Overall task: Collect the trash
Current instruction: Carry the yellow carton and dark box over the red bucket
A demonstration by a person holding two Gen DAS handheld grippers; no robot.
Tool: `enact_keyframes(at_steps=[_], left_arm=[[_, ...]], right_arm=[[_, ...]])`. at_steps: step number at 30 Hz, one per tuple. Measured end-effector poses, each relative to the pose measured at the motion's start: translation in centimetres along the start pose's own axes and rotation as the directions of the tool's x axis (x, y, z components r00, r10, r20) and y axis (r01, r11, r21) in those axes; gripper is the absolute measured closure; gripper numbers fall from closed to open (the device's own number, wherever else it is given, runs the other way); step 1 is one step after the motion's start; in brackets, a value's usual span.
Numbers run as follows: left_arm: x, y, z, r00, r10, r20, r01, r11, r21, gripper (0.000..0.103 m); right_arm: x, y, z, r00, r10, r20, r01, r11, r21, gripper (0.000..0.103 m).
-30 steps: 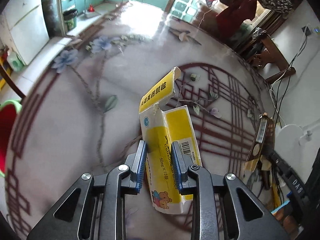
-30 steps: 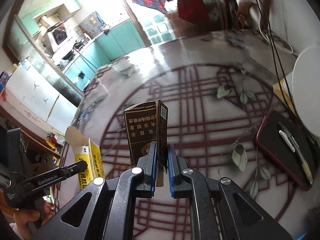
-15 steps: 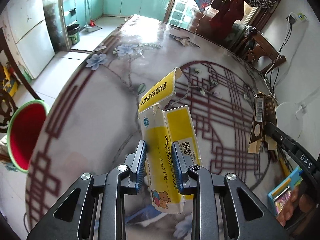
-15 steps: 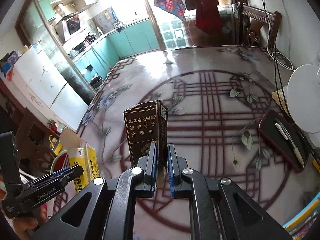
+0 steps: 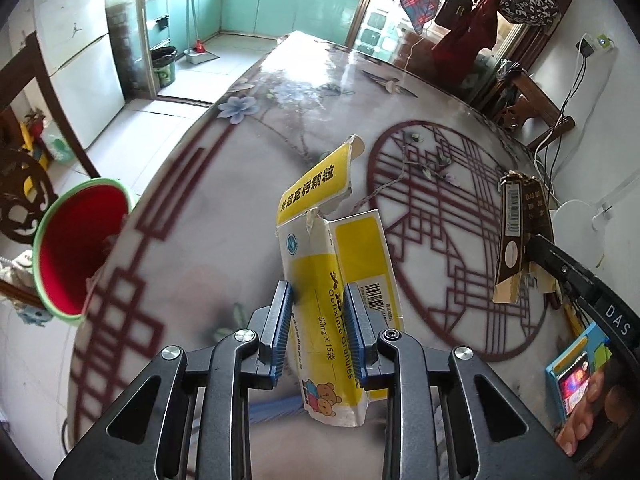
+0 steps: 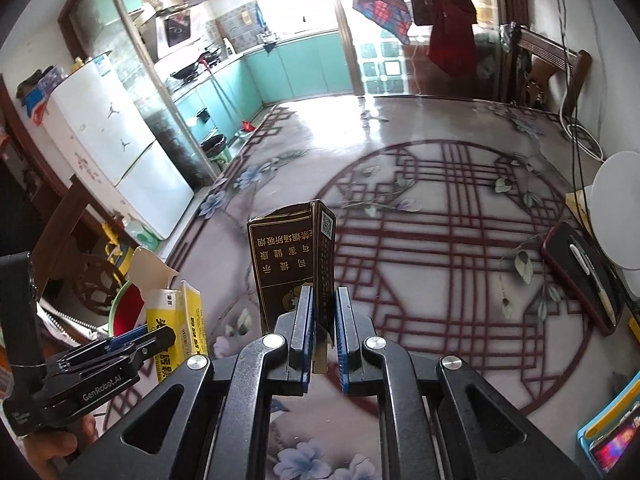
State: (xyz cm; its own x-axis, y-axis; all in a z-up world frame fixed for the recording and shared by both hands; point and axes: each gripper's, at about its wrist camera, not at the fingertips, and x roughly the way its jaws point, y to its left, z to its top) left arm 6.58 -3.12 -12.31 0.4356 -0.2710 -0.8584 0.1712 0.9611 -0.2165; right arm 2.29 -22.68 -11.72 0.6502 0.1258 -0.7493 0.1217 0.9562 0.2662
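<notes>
trash is held in both grippers: a torn yellow-and-white medicine box (image 5: 336, 300) is pinched between the jaws of the left gripper (image 5: 319, 332), and a dark brown cigarette pack (image 6: 294, 268) is pinched flat between the nearly closed jaws of the right gripper (image 6: 323, 340). both are carried clear above the patterned surface (image 5: 200, 240).

the medicine box is gripped low on its body, with most of it standing out beyond the jaws and its ripped flap hanging open at the far end. it is judged to be light, empty cardboard that dents easily; a hold on the folded edges, where the walls are stiffer, would be firmer than one on the loose flap.

the cigarette pack is taken near its lower end, edge-on, and appears already squashed thin. it is judged to be light and smooth-faced, so it could slide out if the squeeze is eased.

a red bucket with a green rim (image 5: 76, 248) is seen off the surface's edge, to the left of the left jaws; it is probably where both pieces are to be dropped.
</notes>
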Motion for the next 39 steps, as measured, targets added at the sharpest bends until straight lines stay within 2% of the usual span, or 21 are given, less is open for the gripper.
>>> enact_keyframes(at_steps=[14,39], left_arm=[[-1.2,4.3,-1.1,1.0,0.021,0.014,-0.021,0.999,-0.049,0.078],[-3.9,15.9,-1.3,0.994,0.105,0.037,-0.096,0.976,-0.194,0.078]], right_arm=[[0.3,5.9,-1.4,0.999,0.026,-0.02,-0.028,0.995,-0.1,0.095],[3.2,18.2,-2.2,0.994,0.087,-0.064,-0.101,0.963,-0.249,0.095]])
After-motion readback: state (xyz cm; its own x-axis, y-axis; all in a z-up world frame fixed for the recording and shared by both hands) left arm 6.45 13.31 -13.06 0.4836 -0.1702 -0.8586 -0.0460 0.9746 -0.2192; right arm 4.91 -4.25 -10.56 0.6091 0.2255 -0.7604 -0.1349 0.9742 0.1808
